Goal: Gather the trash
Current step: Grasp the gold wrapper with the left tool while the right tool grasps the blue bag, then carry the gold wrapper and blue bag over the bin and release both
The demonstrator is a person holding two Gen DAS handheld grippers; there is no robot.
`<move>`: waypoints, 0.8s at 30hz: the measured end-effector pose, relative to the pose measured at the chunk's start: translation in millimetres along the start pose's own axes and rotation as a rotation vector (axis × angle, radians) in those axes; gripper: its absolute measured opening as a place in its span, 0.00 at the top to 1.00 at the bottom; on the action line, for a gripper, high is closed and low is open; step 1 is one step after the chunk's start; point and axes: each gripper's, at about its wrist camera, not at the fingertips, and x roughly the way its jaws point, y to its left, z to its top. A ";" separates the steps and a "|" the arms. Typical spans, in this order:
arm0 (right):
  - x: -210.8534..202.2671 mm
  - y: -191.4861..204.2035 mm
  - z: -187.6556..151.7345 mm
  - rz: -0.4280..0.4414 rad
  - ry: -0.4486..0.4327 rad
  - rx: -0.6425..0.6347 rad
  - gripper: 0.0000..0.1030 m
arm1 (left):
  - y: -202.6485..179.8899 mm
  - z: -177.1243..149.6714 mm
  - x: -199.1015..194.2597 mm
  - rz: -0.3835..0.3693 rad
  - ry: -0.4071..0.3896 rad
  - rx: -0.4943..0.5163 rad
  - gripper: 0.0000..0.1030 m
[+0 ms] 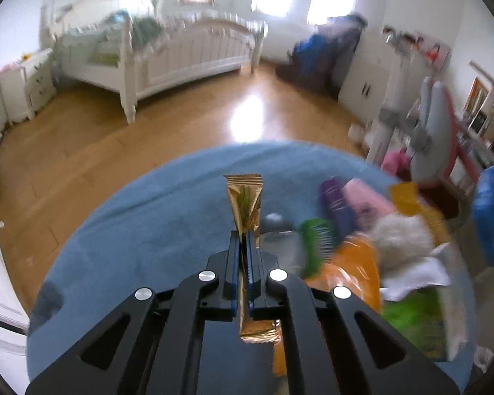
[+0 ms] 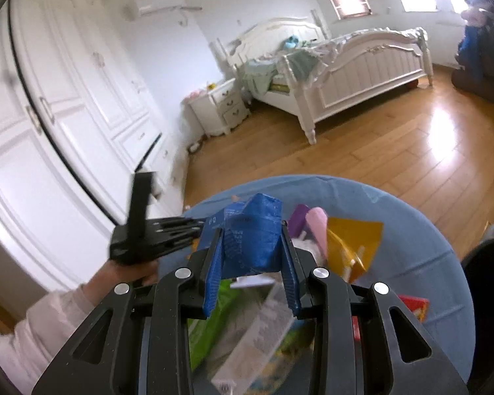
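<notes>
My left gripper point(image 1: 244, 235) is shut on a long gold foil wrapper point(image 1: 245, 202) and holds it above the round blue table point(image 1: 141, 217). My right gripper point(image 2: 252, 230) is shut on a crumpled blue carton point(image 2: 252, 233) above the same table point(image 2: 421, 250). A heap of trash lies on the table: a purple comb point(image 1: 336, 204), a green comb point(image 1: 316, 243), a pink packet point(image 1: 367, 197), orange wrappers point(image 1: 355, 263), a grey fluffy wad point(image 1: 398, 237) and white paper point(image 1: 421, 273). The left gripper point(image 2: 148, 237) also shows in the right wrist view, held in a hand.
A white bed point(image 2: 355, 72) stands across the wooden floor point(image 1: 82, 151). A white wardrobe point(image 2: 59, 105) and a nightstand point(image 2: 220, 105) line the left wall. A desk and chair with clutter point(image 1: 428, 125) stand at the right. A yellow wrapper point(image 2: 355, 240) and a red box point(image 2: 415, 306) lie on the table.
</notes>
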 end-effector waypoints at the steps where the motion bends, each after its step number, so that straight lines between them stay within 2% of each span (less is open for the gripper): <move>1: -5.5 -2.3 -2.1 0.006 -0.006 0.003 0.68 | -2.7 -1.5 -14.5 0.006 -0.037 -0.014 0.96; 4: -26.1 -9.1 -10.1 0.029 -0.034 0.019 0.68 | -15.8 -3.7 -59.7 0.001 -0.145 -0.081 0.96; 7: -48.0 -11.4 -17.9 0.032 -0.080 0.023 0.68 | -43.4 -3.9 -96.0 -0.020 -0.227 -0.101 0.96; 10: -78.6 -21.4 -25.5 0.005 -0.141 0.017 0.68 | -81.4 1.1 -114.2 -0.092 -0.265 -0.097 0.96; 14: -113.3 -43.0 -33.3 -0.084 -0.227 0.011 0.68 | -132.6 12.6 -103.7 -0.192 -0.247 -0.075 0.96; 18: -152.5 -78.0 -45.0 -0.256 -0.308 0.002 0.68 | -200.9 25.6 -74.7 -0.305 -0.212 -0.026 0.96; 24: -196.3 -146.1 -70.0 -0.515 -0.334 0.030 0.68 | -287.8 31.7 -19.2 -0.438 -0.135 0.021 0.96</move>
